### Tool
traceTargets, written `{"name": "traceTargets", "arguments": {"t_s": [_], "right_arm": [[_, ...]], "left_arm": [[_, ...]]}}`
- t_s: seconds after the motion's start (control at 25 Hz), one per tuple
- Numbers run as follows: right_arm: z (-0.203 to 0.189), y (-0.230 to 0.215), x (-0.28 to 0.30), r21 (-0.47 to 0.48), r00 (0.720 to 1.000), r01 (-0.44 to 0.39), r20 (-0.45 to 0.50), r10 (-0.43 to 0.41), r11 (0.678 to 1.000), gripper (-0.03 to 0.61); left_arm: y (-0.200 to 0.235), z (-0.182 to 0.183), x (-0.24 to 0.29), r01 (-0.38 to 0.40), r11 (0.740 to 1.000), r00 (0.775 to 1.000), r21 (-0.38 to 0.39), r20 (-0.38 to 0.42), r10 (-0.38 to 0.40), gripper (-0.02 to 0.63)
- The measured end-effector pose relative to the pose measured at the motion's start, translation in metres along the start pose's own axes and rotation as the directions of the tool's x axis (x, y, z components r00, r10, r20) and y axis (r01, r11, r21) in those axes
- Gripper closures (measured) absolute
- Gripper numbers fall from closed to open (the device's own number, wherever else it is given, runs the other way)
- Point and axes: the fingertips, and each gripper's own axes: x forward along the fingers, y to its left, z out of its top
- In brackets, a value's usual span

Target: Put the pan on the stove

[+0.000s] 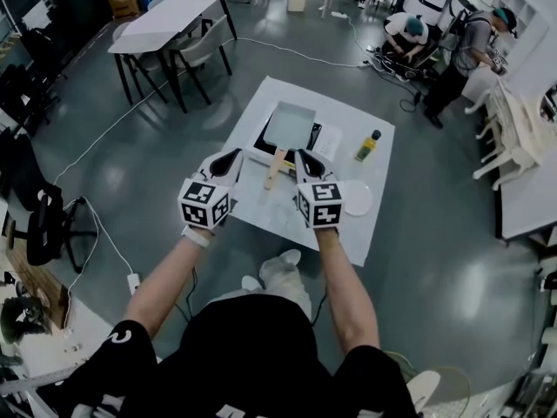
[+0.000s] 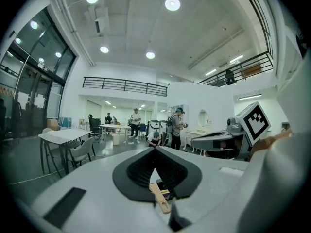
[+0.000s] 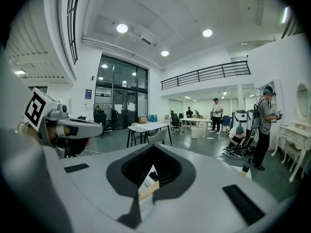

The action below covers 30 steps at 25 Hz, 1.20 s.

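A square grey pan (image 1: 290,124) rests on the black stove (image 1: 260,140) at the far middle of the white table (image 1: 261,209). Its wooden handle (image 1: 276,169) points back toward me. My left gripper (image 1: 233,157) hovers just left of the handle, its jaws shut with nothing in them. My right gripper (image 1: 300,157) hovers just right of the handle, also shut and empty. In the left gripper view the jaw tips (image 2: 155,148) meet, and the handle (image 2: 160,198) shows below them. The right gripper view shows the same: its tips (image 3: 153,147) meet above the handle (image 3: 148,191).
A bottle of yellow liquid (image 1: 367,146) stands at the table's right. A white plate (image 1: 357,198) lies beside my right gripper, and a paper (image 1: 326,143) lies next to the stove. Behind are tables with chairs (image 1: 170,24) and people (image 1: 461,55) at the far right.
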Motion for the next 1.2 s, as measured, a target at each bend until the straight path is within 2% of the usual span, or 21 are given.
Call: {"name": "traceTargets", "arguments": {"t_s": [0.24, 0.52, 1.2], "right_arm": [[0.004, 0.002, -0.006, -0.054, 1.000, 0.011, 0.000, -0.011, 0.998, 0.581], [0.001, 0.003, -0.005, -0.044, 1.000, 0.003, -0.001, -0.003, 0.999, 0.581], [-0.008, -0.026, 0.012, -0.031, 0.999, 0.033, -0.023, -0.033, 0.999, 0.581]], "left_arm": [[-0.010, 0.011, -0.002, 0.011, 1.000, 1.000, 0.008, 0.024, -0.011, 0.615], [-0.011, 0.012, 0.003, 0.007, 1.000, 1.000, 0.014, 0.024, -0.008, 0.615], [-0.006, -0.001, 0.032, 0.004, 1.000, 1.000, 0.012, -0.004, -0.004, 0.615]]}}
